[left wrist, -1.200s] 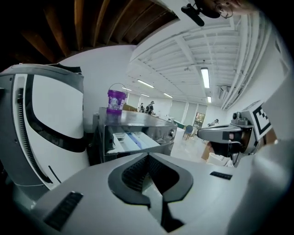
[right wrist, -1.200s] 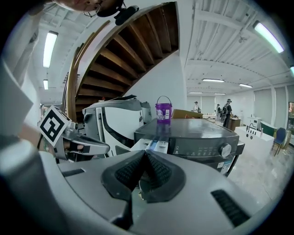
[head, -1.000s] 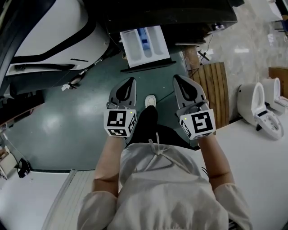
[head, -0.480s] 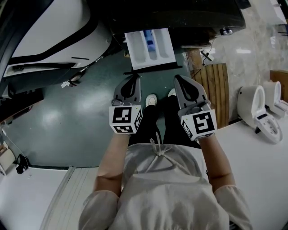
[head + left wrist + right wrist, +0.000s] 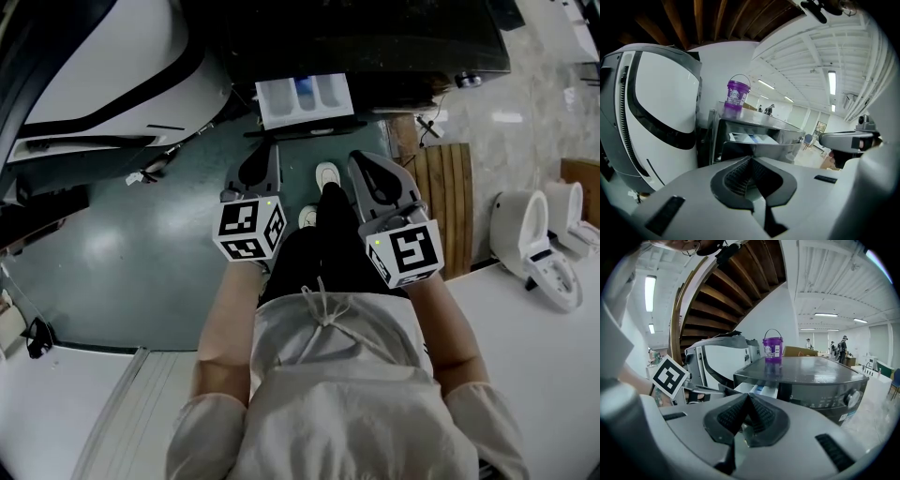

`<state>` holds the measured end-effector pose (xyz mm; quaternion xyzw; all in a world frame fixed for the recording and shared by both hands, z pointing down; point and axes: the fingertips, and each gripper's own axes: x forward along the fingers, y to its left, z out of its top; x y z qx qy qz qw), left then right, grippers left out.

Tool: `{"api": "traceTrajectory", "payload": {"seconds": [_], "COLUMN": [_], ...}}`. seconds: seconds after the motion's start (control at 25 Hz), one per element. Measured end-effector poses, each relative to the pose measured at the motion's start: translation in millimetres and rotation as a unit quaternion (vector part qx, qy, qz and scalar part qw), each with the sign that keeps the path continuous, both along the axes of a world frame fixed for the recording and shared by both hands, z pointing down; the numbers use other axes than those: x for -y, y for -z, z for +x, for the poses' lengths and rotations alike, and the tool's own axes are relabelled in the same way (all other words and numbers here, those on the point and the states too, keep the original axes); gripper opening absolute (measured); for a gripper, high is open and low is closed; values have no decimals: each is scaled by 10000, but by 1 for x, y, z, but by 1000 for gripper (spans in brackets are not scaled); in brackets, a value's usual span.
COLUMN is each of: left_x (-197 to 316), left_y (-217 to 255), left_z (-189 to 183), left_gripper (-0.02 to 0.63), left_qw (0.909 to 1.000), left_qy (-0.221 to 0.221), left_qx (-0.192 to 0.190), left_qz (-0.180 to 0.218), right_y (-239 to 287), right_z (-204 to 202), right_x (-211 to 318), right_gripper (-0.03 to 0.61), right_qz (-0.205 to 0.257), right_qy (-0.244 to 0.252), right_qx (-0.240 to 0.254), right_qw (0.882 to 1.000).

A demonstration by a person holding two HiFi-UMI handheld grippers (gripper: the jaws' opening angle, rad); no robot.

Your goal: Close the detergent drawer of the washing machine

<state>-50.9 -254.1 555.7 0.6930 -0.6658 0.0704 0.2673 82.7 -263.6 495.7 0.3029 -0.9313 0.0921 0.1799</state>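
Note:
The white detergent drawer (image 5: 305,98) sticks out of the dark washing machine (image 5: 394,37), with blue inside its middle compartment. My left gripper (image 5: 268,152) is shut and empty, its tips just short of the drawer's dark front panel. My right gripper (image 5: 362,161) is also shut and empty, a little further back on the right. In the left gripper view the drawer (image 5: 752,139) lies straight beyond the shut left gripper (image 5: 751,159). In the right gripper view the drawer (image 5: 759,390) shows just above the shut right gripper (image 5: 748,397).
A purple bucket (image 5: 772,348) stands on the machine's top. A large white appliance (image 5: 103,84) fills the left. A wooden slatted board (image 5: 450,187) and a white toilet-like unit (image 5: 530,239) stand at the right. The person's shoes (image 5: 326,175) are on the green floor below the drawer.
The person has stepped closer to the machine. Both grippers have moved toward the drawer front, the left one nearest. Less of the drawer's length shows outside the machine.

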Motion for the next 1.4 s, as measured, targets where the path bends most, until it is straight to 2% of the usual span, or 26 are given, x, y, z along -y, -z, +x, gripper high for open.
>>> {"api": "traceTrajectory", "payload": {"seconds": [0.28,0.52,0.72,1.4], "left_x": [30,51,63,79], "left_y": [0,0,-1,-1], "left_z": [-14,-26,-33,-42], "left_gripper": [18,18,18,18], "left_qw": [9996,9992,9989,9974], "left_qy": [217,378,428,709], "left_qx": [169,102,177,111], "left_qz": [-68,-93,-98,-19], "right_y": [2,-5,-6,-8], "right_z": [-15,-26,-37,-44], "right_x": [36,59,75,100], "right_gripper": [5,5,5,5], "right_qz": [56,-71,-218,-253], "right_qy": [162,267,297,484], "right_qx": [11,-69,53,0], "right_qw": [9999,9996,9993,9985]}}
